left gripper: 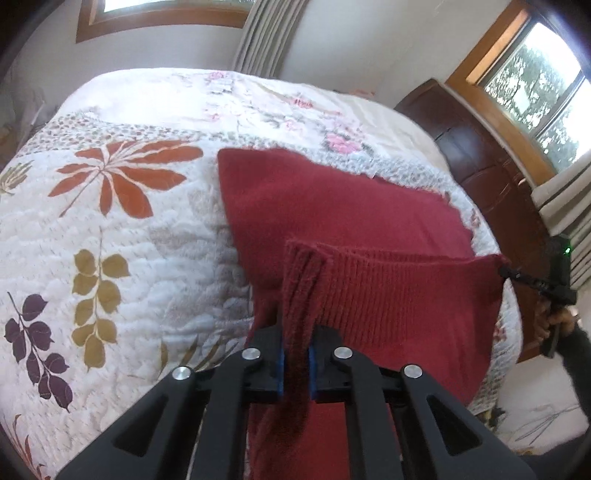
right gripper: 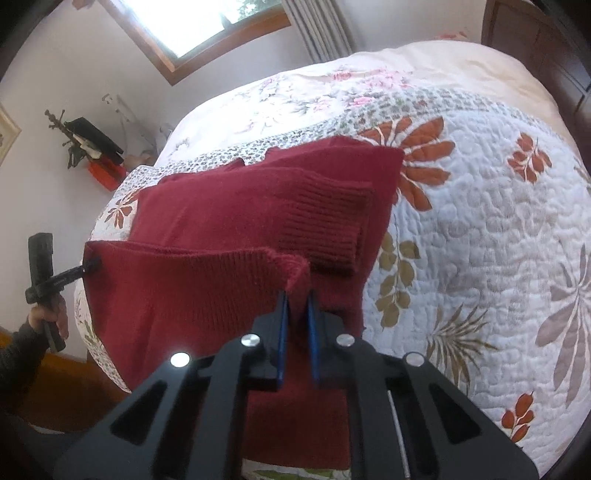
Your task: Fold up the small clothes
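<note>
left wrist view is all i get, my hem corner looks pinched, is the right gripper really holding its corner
Observer: Yes. In the right wrist view the sweater hem corner sits between the right gripper pads.
Operator: any sleeve on top
Observer: A ribbed cuff lies folded across the body; your view does not show it.
Operator: anything beside the bed
Observer: A red box sits beyond the bed, on the left gripper's side.

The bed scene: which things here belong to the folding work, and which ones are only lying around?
Belong to the job:
- red sweater, hem lifted off the quilt
- left gripper, shut on one hem corner
- right gripper, shut on the other corner

Just around:
- leaf-pattern quilt
- wooden headboard
- curtains
- clutter by the wall
</note>
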The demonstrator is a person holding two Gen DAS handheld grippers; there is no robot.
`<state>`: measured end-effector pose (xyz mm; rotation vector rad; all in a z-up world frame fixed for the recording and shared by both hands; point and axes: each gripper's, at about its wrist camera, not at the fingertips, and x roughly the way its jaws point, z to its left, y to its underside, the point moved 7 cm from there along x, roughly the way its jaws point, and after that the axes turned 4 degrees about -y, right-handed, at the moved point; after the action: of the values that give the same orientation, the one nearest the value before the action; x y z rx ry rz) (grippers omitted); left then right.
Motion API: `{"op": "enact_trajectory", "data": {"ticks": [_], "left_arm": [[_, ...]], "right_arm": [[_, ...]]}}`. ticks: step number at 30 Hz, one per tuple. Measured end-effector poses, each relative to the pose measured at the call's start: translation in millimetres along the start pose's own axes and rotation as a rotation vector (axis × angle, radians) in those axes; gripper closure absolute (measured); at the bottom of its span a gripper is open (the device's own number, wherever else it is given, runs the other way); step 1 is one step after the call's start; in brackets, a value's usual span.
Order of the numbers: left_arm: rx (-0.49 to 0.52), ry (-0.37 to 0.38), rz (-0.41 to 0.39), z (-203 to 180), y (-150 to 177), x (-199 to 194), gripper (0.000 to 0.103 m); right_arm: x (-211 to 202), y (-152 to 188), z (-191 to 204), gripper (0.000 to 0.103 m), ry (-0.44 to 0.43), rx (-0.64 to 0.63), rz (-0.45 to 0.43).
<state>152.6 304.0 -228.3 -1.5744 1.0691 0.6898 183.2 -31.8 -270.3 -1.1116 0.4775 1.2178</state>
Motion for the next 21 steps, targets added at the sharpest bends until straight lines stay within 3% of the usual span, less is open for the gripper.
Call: {"op": "enact_trajectory", "data": {"ticks": [3, 6, 10, 16, 21], "left_arm": [[0.018, -0.051, 0.017, 0.4, -0.2, 7.9, 0.095], [0.053, -0.063, -0.016, -7.3, -5.7, 2.0, 0.095], [0.100, -0.070, -0.108, -18.2, -9.3, -33.8, 0.095], [0.071, -0.045, -0.237, -29.5, -6.9, -89.8, 0.095], [0.073, -0.026, -0.355, -46.4, -23.8, -143.3, 0.095]], "right_arm": [[5.1, -2.0, 0.5, 0.094, 0.011, 0.004, 0.001], [-0.2, -9.3, 5.8, 0.094, 0.026, -0.018, -0.016], [-28.8, -8.6, 15.4, 0.095, 0.029, -0.033, -0.074], [-81.4, 0.2, 20.0, 0.095, 0.040, 0.042, -0.200], [-129.1, -13.2, 35.9, 0.095, 0.043, 0.039, -0.305]]}}
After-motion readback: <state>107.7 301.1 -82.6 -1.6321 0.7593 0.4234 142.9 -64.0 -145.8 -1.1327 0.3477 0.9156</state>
